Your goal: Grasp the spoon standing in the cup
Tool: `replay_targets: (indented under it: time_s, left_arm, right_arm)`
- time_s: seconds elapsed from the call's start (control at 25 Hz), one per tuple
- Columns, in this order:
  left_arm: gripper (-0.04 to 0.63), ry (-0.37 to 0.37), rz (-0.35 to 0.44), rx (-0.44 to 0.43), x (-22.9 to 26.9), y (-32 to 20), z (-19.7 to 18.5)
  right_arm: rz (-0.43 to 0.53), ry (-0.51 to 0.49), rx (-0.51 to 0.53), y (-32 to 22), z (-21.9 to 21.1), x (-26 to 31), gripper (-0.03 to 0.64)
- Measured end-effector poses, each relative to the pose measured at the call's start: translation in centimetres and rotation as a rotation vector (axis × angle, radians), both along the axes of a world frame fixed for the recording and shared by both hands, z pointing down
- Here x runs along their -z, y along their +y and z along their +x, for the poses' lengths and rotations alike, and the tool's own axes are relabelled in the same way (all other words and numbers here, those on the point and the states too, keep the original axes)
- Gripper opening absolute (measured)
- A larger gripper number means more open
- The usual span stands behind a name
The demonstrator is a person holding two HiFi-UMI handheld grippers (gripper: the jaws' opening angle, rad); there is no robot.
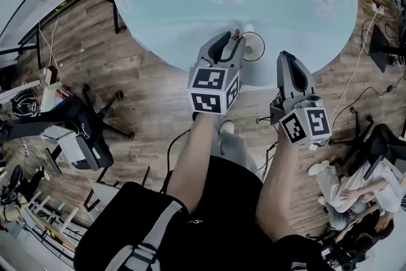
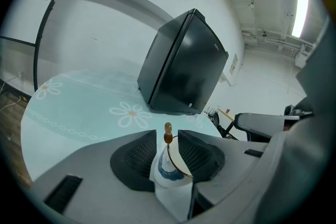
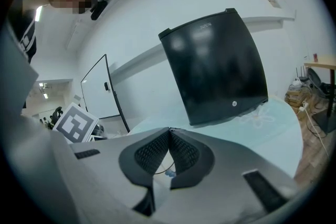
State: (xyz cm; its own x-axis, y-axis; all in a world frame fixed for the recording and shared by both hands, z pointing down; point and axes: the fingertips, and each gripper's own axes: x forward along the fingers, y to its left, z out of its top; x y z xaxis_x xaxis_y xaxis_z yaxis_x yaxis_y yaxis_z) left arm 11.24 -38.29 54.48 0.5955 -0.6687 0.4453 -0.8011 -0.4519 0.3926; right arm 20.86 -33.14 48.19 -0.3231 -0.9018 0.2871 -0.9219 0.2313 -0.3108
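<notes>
- Position of task item: the spoon [image 2: 168, 134] stands upright in the cup [image 2: 169, 169], its brown handle tip rising above the rim. The cup sits on the round table [image 1: 165, 3] close to the near edge, well apart from the black box [image 2: 184, 60] at the far side.
- Left gripper [image 1: 232, 39]: jaws spread, one pad on either side of the spoon handle. In the left gripper view a sliver of daylight shows between each pad and the handle, so nothing is pinched yet. The tool points slightly downward, which puts the pads level with the exposed handle above the cup rim rather than with the cup wall.
- Judgement on that placement: the handle is centred in the gap so that closing should catch it squarely without nudging the cup. The step in hand appears to be the final alignment before the squeeze.
- Right gripper [image 3: 169, 131]: jaws pressed together at the tips, with nothing between the pads. In the head view it hangs off the table edge, to the right of the cup, taking no part in the grasp. It seems parked there to leave the left tool room.
- Risk noted: the cup looks light and is not braced. An off-centre closure or a sideways pull could tip it or drag it toward the edge.
- Remaining work: close the left jaws on the handle. The task is near its end but not done.
</notes>
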Motion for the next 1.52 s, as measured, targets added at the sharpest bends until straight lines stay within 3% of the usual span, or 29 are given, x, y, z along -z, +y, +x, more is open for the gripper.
replay_targets:
  time_s: [0.24, 0.44, 1.2, 1.52]
  left_arm:
    - [0.068, 0.006, -0.001, -0.019, -0.1, -0.1, 0.6]
    - [0.061, 0.037, 0.017, -0.058, 1.1, -0.3, 0.8]
    - [0.061, 0.123, 0.303, -0.053, 15.7, -3.5, -0.1]
    - [0.061, 0.146, 0.407, -0.034, 20.6, -4.9, -1.4]
  right_arm:
    - [0.001, -0.002, -0.011, -0.2, 0.5, 0.0, 0.0]
    - [0.013, 0.038, -0.016, -0.4, 0.3, 0.6, 0.0]
    - [0.247, 0.059, -0.022, -3.9, 0.0, 11.2, 0.0]
    - [0.288, 0.104, -0.019, -5.5, -1.1, 14.5, -0.002]
